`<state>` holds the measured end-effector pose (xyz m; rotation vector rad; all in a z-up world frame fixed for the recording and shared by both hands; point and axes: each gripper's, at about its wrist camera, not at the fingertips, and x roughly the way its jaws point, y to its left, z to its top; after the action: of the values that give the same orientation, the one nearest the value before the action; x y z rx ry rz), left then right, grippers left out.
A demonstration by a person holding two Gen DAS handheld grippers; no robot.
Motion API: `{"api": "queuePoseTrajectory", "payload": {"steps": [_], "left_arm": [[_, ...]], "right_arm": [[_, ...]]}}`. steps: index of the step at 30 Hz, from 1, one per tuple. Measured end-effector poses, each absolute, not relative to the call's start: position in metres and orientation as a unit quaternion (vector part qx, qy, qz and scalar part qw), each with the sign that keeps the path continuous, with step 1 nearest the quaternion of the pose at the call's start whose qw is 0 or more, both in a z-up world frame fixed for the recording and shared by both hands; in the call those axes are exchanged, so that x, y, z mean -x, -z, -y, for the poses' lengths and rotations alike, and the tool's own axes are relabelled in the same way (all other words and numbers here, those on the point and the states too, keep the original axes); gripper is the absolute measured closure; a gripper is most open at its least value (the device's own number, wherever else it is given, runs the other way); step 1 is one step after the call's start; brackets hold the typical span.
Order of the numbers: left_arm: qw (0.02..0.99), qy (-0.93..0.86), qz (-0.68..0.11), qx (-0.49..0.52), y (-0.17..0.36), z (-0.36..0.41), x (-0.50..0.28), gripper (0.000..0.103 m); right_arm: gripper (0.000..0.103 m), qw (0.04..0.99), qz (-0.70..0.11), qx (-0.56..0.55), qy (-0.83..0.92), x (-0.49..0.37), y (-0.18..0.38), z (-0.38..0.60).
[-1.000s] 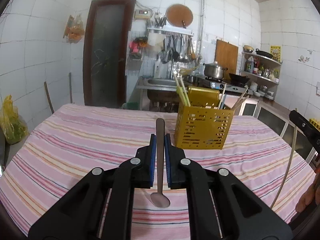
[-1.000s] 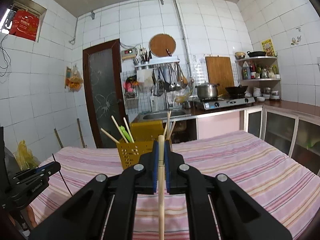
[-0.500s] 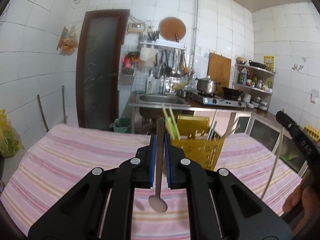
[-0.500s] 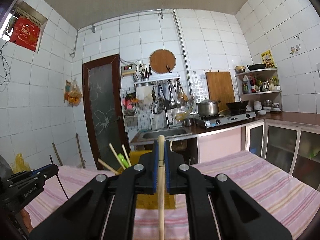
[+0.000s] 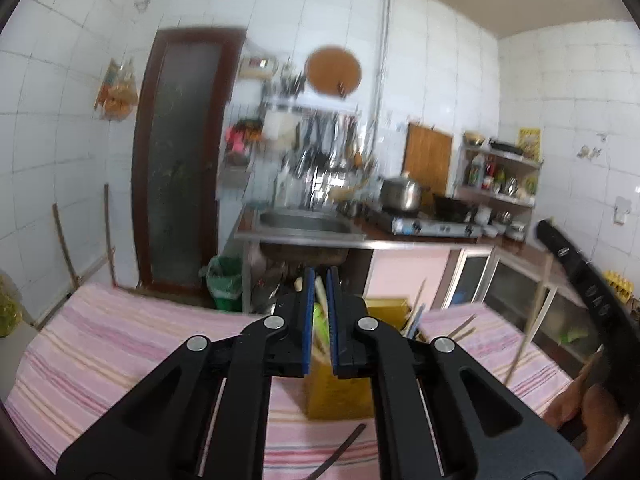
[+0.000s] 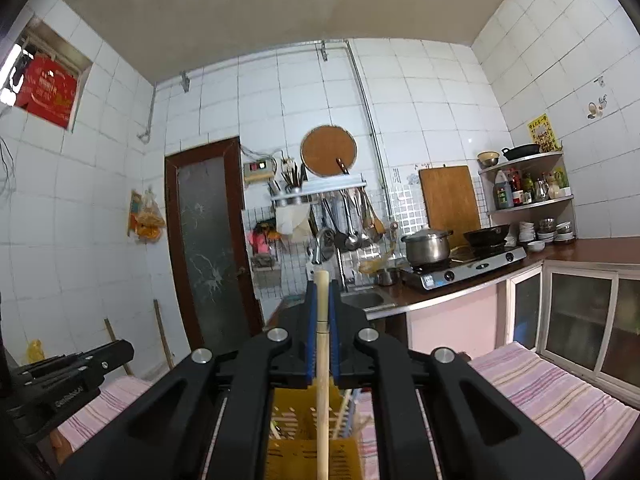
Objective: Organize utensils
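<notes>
White tiled walls [image 6: 420, 92] all round, brown door w/ frosted glass [image 6: 208, 248] at back left, steel sink [image 5: 304, 220] & gas stove [image 6: 468, 266] along counter, corner shelf [image 6: 528, 184] right, pink striped tabletop [image 5: 104, 344] up front.

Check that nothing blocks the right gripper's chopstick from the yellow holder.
Nothing visible lies between. The chopstick, clamped in the right gripper, hangs over the yellow holder; the chopsticks inside lean to its right. Its lower tip is out of frame.

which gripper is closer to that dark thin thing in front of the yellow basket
left. the left gripper hangs just over the dark thin thing; the right gripper is off to the side, beyond the yellow basket.
</notes>
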<state>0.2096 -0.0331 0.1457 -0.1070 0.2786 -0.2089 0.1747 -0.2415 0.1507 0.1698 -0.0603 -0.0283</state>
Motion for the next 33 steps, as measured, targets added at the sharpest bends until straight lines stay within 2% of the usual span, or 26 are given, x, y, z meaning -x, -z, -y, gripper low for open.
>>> {"api": "queuePoseTrajectory", "payload": {"steps": [5, 6, 8, 9, 14, 16, 18, 21, 27, 30, 33], "left_arm": [[0.968, 0.104, -0.227, 0.034, -0.105, 0.037, -0.233, 0.093], [0.966, 0.103, -0.234, 0.035, -0.099, 0.036, -0.235, 0.088], [0.961, 0.107, -0.250, 0.039, -0.087, 0.034, -0.240, 0.069], [0.959, 0.115, -0.258, 0.039, -0.082, 0.035, -0.242, 0.051], [0.948, 0.141, -0.285, -0.017, -0.050, 0.039, -0.239, 0.040], [0.941, 0.146, -0.305, -0.028, -0.031, 0.037, -0.235, 0.032], [0.932, 0.152, -0.328, -0.030, -0.014, 0.034, -0.233, 0.031], [0.922, 0.161, -0.351, -0.029, 0.011, 0.032, -0.229, 0.025], [0.897, 0.181, -0.393, -0.088, 0.045, 0.053, -0.242, 0.025], [0.881, 0.201, -0.417, -0.097, 0.050, 0.063, -0.252, 0.034], [0.876, 0.202, -0.423, -0.116, 0.052, 0.076, -0.259, 0.037]], "right_arm": [[0.097, 0.994, -0.022, -0.100, 0.024, -0.186, -0.134, 0.255], [0.097, 0.994, -0.025, -0.104, 0.025, -0.187, -0.132, 0.259], [0.097, 0.993, -0.028, -0.111, 0.029, -0.189, -0.129, 0.264], [0.097, 0.993, -0.029, -0.113, 0.029, -0.190, -0.129, 0.267], [0.097, 0.994, -0.033, -0.104, 0.028, -0.191, -0.126, 0.268], [0.097, 0.994, -0.037, -0.095, 0.031, -0.190, -0.122, 0.266], [0.097, 0.994, -0.046, -0.094, 0.033, -0.189, -0.115, 0.267], [0.097, 0.992, -0.065, -0.098, 0.036, -0.190, -0.100, 0.269], [0.097, 0.989, -0.095, -0.108, 0.040, -0.189, -0.076, 0.274], [0.097, 0.989, -0.098, -0.104, 0.047, -0.188, -0.072, 0.276], [0.097, 0.988, -0.101, -0.106, 0.050, -0.189, -0.071, 0.278]]}}
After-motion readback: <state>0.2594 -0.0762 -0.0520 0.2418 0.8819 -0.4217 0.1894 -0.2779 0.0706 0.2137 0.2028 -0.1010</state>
